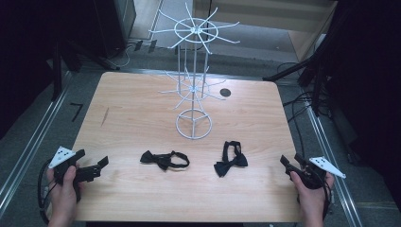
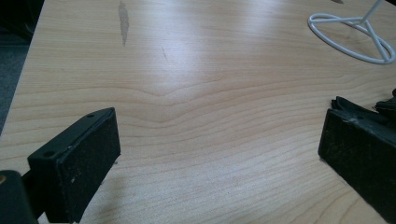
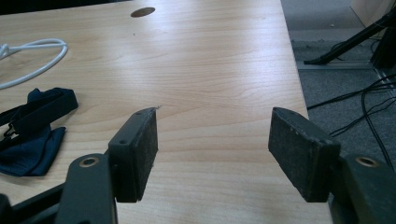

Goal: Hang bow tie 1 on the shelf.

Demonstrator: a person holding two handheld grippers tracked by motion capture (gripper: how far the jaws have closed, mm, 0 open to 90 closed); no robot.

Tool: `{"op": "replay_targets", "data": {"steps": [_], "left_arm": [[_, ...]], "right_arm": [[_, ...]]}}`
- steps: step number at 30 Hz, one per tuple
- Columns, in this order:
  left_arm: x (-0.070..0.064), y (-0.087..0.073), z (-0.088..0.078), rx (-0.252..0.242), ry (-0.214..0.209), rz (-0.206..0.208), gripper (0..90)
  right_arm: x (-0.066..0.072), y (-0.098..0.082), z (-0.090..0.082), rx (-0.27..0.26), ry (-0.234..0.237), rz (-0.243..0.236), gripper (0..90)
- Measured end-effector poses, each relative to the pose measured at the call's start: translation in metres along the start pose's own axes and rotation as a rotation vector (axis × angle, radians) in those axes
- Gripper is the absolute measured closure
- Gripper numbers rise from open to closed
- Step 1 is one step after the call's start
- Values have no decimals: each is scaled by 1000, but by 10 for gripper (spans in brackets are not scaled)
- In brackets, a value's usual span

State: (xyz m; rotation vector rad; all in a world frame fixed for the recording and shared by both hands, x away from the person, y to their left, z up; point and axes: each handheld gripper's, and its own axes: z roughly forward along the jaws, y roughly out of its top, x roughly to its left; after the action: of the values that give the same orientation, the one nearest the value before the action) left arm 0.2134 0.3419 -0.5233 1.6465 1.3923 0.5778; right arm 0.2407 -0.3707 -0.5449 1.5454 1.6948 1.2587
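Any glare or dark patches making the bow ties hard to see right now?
High view: dark surroundings, table evenly lit, both bow ties sharp black shapes. Left gripper view: pale glare across the wood. Right gripper view: sheen mid-table, the bow tie shows dark blue.

tongs (image 3: 212, 149): jaws apart, nothing between | bow tie (image 3: 30, 135): left, on table (image 3: 210, 60) | white wire base (image 3: 32, 58): far left

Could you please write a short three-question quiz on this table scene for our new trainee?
1. How many bow ties lie on the table?
2. True or false: the right gripper is clamped on a bow tie.
3. Which stands behind the bow ties: A) a white wire rack, B) a red bucket?

Key:
1. Two: the left bow tie and the right bow tie.
2. False; its jaws are open and hold nothing.
3. A.
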Motion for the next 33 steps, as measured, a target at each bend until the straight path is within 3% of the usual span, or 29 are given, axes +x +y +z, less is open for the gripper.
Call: {"op": "replay_targets", "data": {"steps": [3, 5, 11, 17, 19, 25, 26, 33], "left_arm": [[0, 0, 0, 1, 2, 3, 0], [0, 0, 0, 2, 6, 6, 0], [0, 0, 0, 3, 5, 5, 0], [0, 0, 0, 2, 4, 5, 0], [0, 0, 0, 3, 5, 5, 0], [0, 0, 0, 3, 3, 5, 0], [0, 0, 0, 3, 3, 6, 0], [0, 0, 0, 4, 2, 5, 0]], "right_arm": [[4, 2, 3, -3, -1, -7, 372], [7, 3, 3, 0, 31, 11, 426], [24, 9, 5, -15, 51, -10, 429], [41, 10, 14, 9, 60, -36, 429], [54, 11, 18, 14, 54, -63, 433], [71, 12, 22, 8, 64, -55, 436], [78, 12, 26, 23, 69, -68, 435], [95, 11, 34, 37, 87, -91, 430]]}}
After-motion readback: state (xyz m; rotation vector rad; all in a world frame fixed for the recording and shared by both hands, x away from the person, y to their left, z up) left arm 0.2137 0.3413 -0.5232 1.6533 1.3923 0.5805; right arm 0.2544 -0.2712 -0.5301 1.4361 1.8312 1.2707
